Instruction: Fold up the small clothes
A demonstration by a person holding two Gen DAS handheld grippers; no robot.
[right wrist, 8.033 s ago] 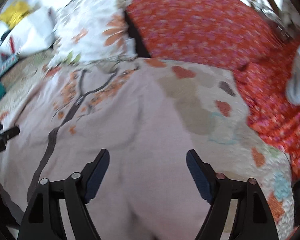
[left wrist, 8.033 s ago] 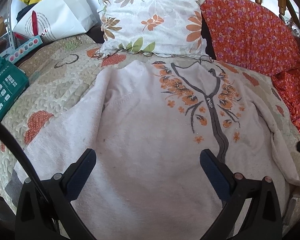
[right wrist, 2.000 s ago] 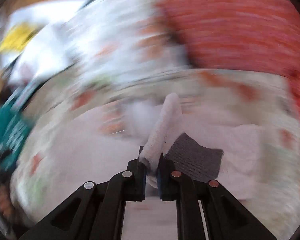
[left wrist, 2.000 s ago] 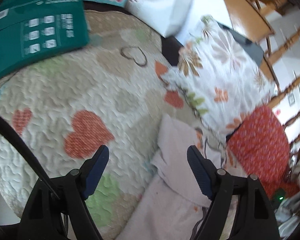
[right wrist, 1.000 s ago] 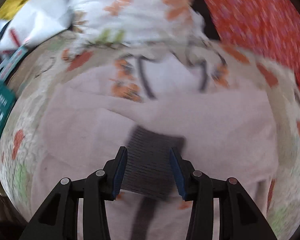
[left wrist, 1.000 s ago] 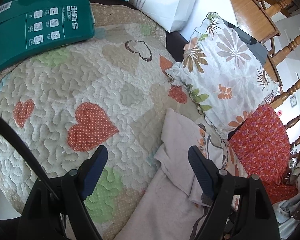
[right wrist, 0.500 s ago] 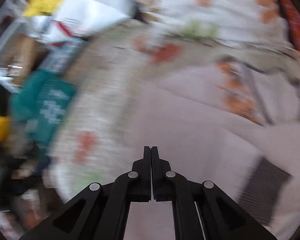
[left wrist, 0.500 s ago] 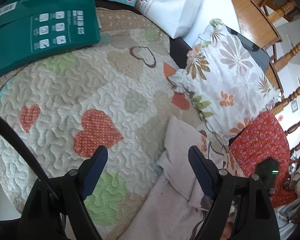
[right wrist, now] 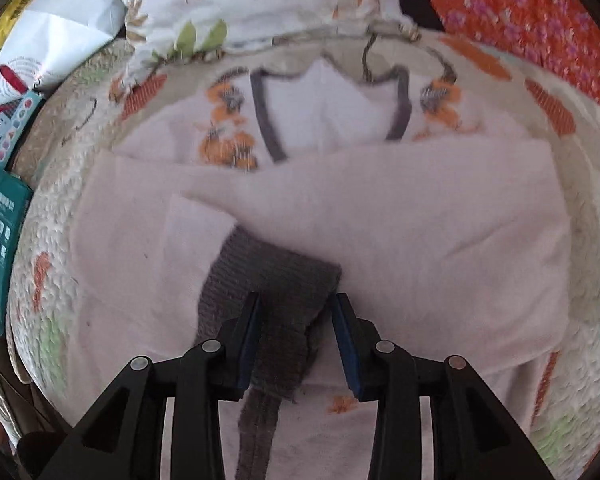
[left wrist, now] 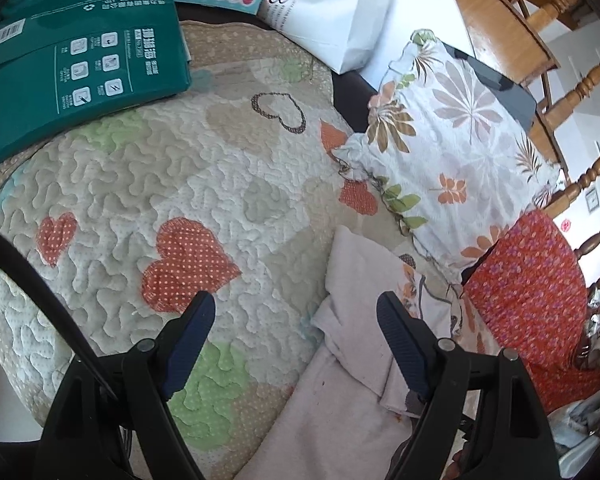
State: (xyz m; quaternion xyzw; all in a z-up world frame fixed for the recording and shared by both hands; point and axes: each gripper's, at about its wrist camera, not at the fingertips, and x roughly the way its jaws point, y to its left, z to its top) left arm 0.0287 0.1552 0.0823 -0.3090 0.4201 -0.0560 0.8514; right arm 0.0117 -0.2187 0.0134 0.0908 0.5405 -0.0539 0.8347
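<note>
A pale pink sweater (right wrist: pixel 380 216) with orange flowers and grey trim lies on the quilt, one sleeve folded across its body. The sleeve's grey ribbed cuff (right wrist: pixel 268 280) lies in the middle. My right gripper (right wrist: pixel 296 312) is open, its fingers either side of the cuff, close above it. In the left wrist view the sweater's left edge (left wrist: pixel 352 304) lies bunched on the quilt. My left gripper (left wrist: pixel 296 320) is open and empty, above the quilt just left of that edge.
A heart-patterned quilt (left wrist: pixel 140 184) covers the bed. A floral pillow (left wrist: pixel 452 148) and an orange cushion (left wrist: pixel 532 292) lie behind the sweater. A green box (left wrist: pixel 72 60) and a white paper bag (left wrist: pixel 332 12) lie at the far left. Wooden chair rails (left wrist: pixel 580 80) stand beyond.
My right gripper carried the sleeve across the sweater, let it go, swung left while shut, and now is open over the grey cuff. My left gripper has barely moved.
</note>
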